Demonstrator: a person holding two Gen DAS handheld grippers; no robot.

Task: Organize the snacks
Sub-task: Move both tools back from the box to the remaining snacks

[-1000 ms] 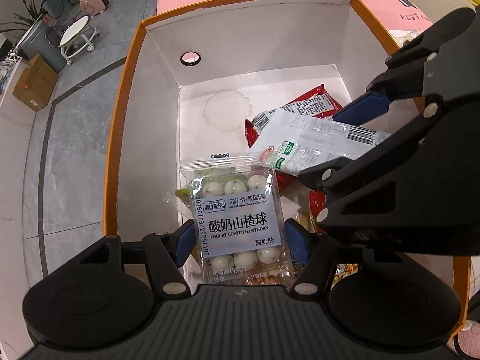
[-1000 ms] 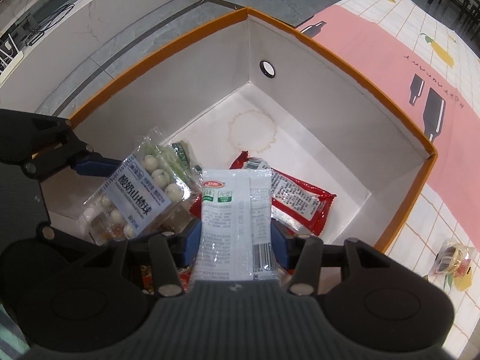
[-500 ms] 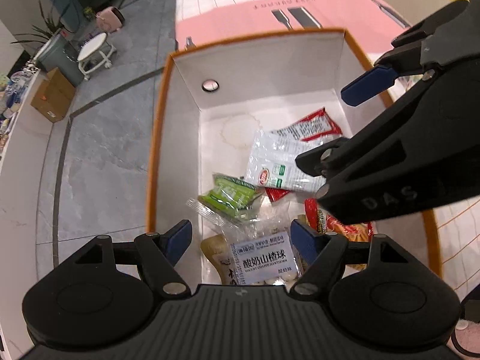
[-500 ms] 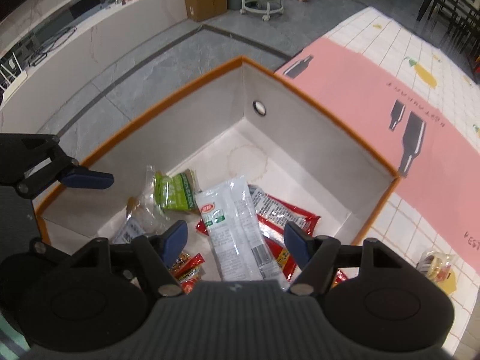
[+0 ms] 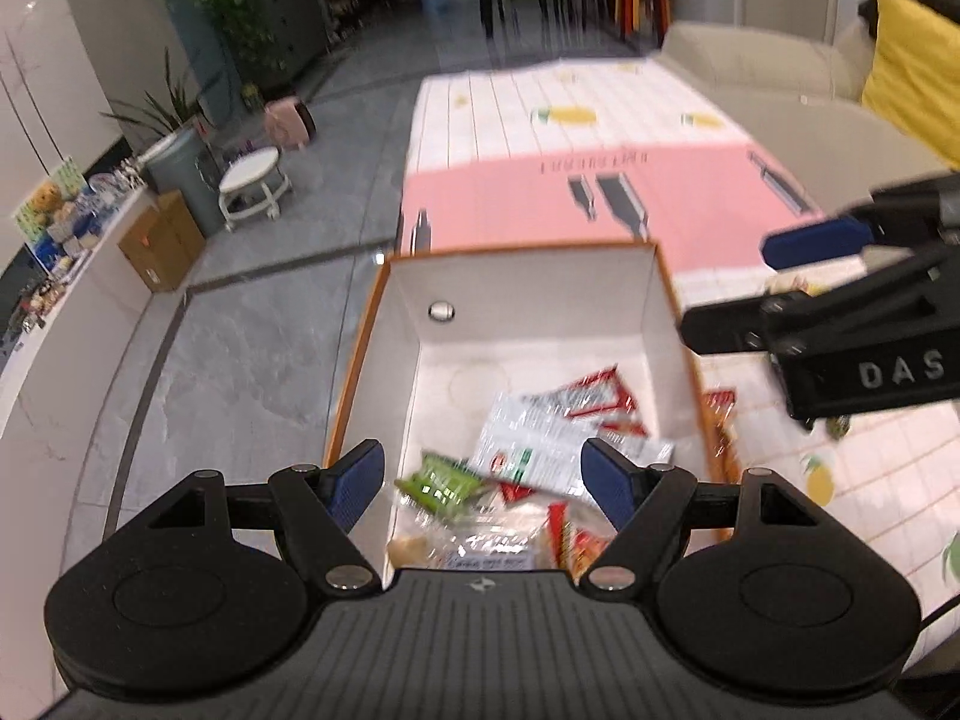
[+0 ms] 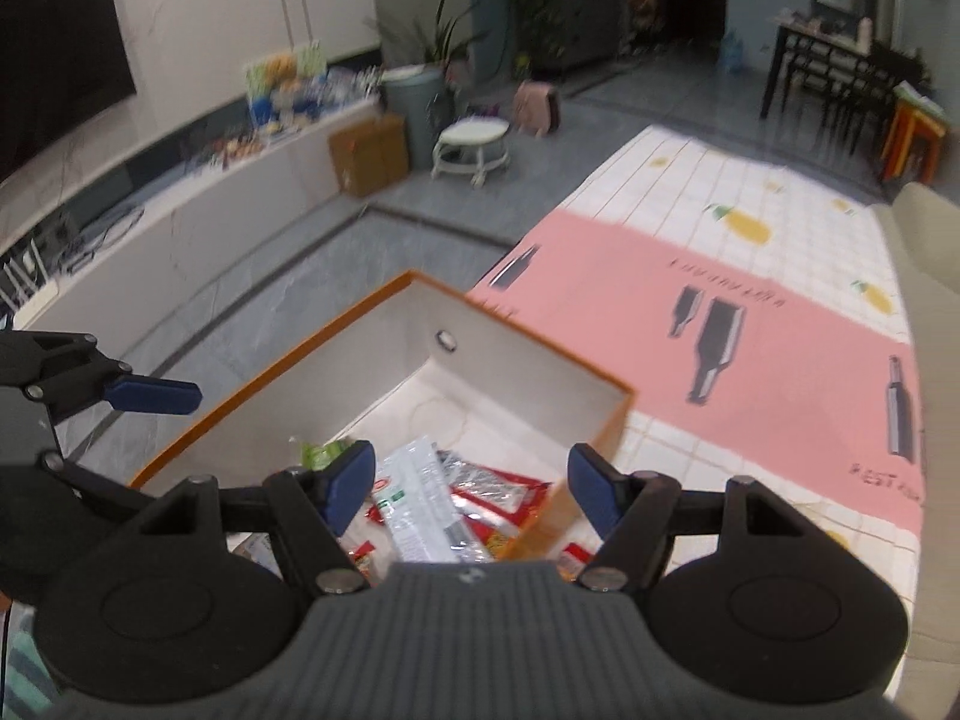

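An orange-rimmed white box [image 5: 654, 258] [image 6: 300, 354] stands on the table and holds several snack packs. A white packet [image 5: 534, 438] [image 6: 420, 498] lies on red packets [image 5: 594, 387] [image 6: 498, 489]. A green pack [image 5: 441, 480] and the clear hawthorn-ball pack [image 5: 489, 546] lie at the near end. My left gripper [image 5: 483, 483] is open and empty, high above the box's near end. My right gripper [image 6: 471, 489] is open and empty above the box's right wall. Each gripper shows in the other's view.
The table carries a pink and white tiled cloth [image 5: 690, 204] [image 6: 780, 312]. More snacks lie on the cloth right of the box [image 5: 720, 408]. A beige sofa [image 5: 750, 60] stands beyond the table. Grey floor, a stool [image 5: 252, 180] and a cardboard carton [image 5: 159, 243] are to the left.
Both grippers opened and dropped their packs, the hawthorn-ball pack and the white packet, into the box. Both then rose and pulled back, so the box looks smaller.
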